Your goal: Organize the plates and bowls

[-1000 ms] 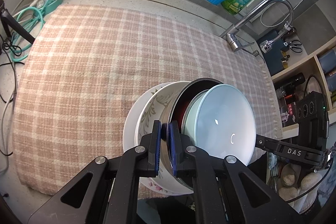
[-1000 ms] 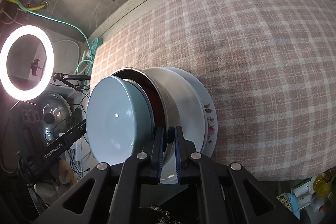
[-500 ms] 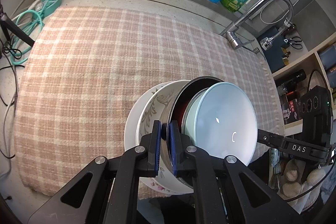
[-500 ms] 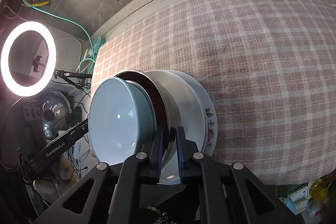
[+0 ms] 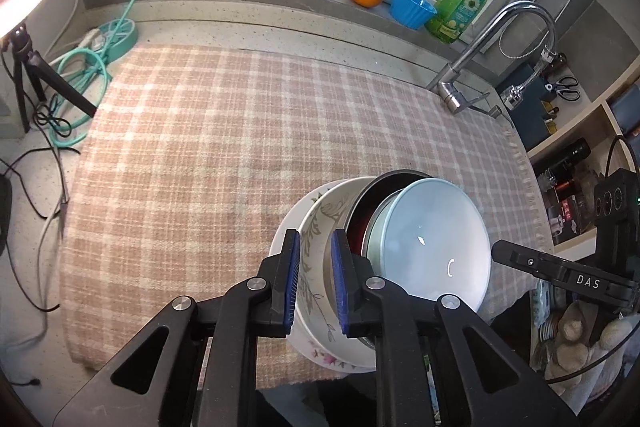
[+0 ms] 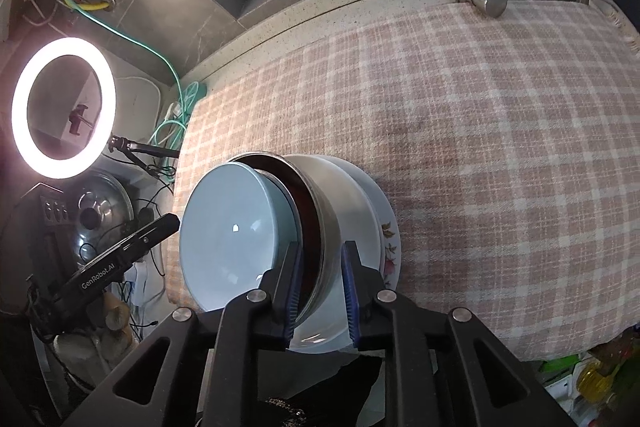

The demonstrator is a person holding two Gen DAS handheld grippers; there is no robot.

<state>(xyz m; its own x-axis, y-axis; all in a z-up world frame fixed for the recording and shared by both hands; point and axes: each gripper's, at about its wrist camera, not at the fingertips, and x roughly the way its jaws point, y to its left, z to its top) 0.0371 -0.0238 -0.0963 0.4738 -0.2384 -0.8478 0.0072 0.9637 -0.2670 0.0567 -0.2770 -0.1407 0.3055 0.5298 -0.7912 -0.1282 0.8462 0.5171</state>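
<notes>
On the checked cloth at the desk's near edge, the dishes are already nested: light blue bowl in dark metal bowl, white patterned bowl, floral plate beneath. Left hand-held gripper and right hand-held gripper are opening, pads clear of the rims between them. Remaining: withdrawal, judging by the finished stack.

Glossy ceramic bowls, matt woven cloth

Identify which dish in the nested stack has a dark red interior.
The metal bowl, second from the top: it sits under the pale blue bowl and inside the white patterned bowl.
</notes>
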